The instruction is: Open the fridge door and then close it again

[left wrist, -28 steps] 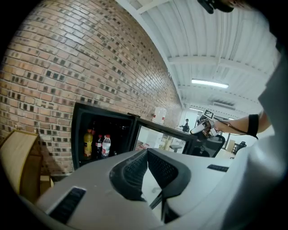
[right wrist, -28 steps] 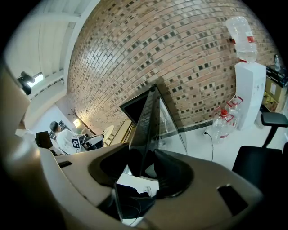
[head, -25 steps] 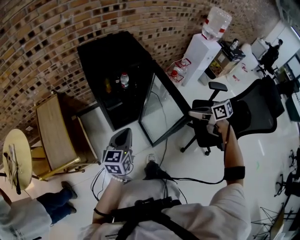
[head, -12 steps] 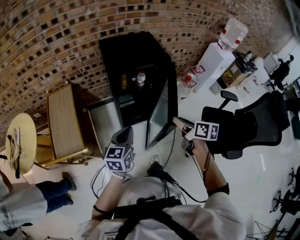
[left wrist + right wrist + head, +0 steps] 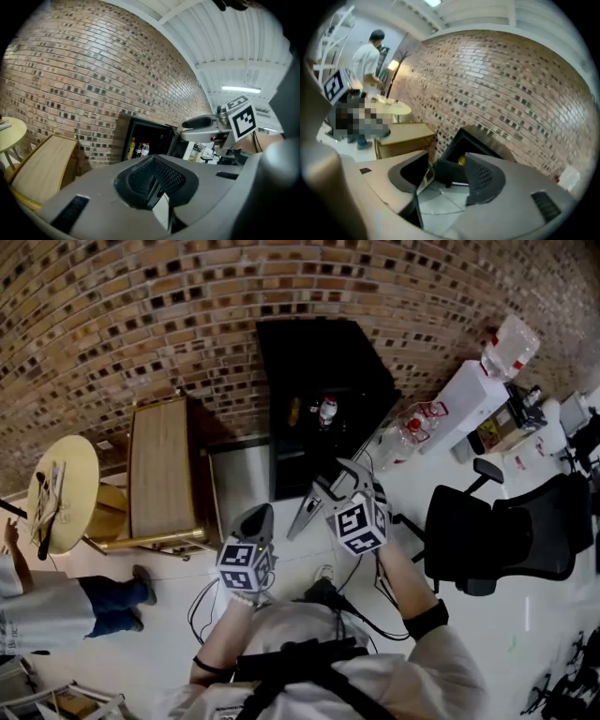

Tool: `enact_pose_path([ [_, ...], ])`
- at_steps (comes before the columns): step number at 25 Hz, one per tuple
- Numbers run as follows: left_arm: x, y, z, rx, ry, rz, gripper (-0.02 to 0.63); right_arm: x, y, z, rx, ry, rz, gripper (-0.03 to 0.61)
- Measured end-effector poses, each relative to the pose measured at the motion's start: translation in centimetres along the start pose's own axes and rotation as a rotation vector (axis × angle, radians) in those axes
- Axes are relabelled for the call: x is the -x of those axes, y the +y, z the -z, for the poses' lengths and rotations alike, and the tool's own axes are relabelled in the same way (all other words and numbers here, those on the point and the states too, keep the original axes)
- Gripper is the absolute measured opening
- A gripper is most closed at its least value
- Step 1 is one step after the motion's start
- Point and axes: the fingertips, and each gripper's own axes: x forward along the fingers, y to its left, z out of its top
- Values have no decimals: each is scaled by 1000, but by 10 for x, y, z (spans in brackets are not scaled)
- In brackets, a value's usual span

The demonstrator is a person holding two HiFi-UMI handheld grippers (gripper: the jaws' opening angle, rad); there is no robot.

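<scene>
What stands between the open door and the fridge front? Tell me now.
Nothing visible in the gap between the door and the fridge. The right gripper, jaws just opening, straddles the door's free edge without clamping it.

My left gripper [image 5: 261, 512] and right gripper [image 5: 333, 486] are smooth, matt grey plastic, with black ribbed pads [image 5: 166, 177] that look rubbery. The boxy black fridge [image 5: 323, 357] has a dull satin shell. The brown brick wall [image 5: 141, 315] looks rough and matt. The low pale wooden cabinet [image 5: 159, 470] is smooth, on shiny brass-coloured metal legs [image 5: 150, 542]. The white floor [image 5: 506, 615] is glossy.
</scene>
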Motion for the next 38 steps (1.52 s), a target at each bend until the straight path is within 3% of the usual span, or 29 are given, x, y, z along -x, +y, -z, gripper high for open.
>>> enact_pose_path([
  [1,3,8,0,8,-4,-14,0,-13,3,5,42,27,0,225],
  [3,7,22,-1,24,-11,-41,2,-38,8,1,80,46,-12,199],
  [19,11,71,-16,47,-37,-153,0,-153,-12,-49,30,107,8,199],
  [38,25,88,-20,50,-45,-219,0,-214,-47,-64,-54,145,5,195],
])
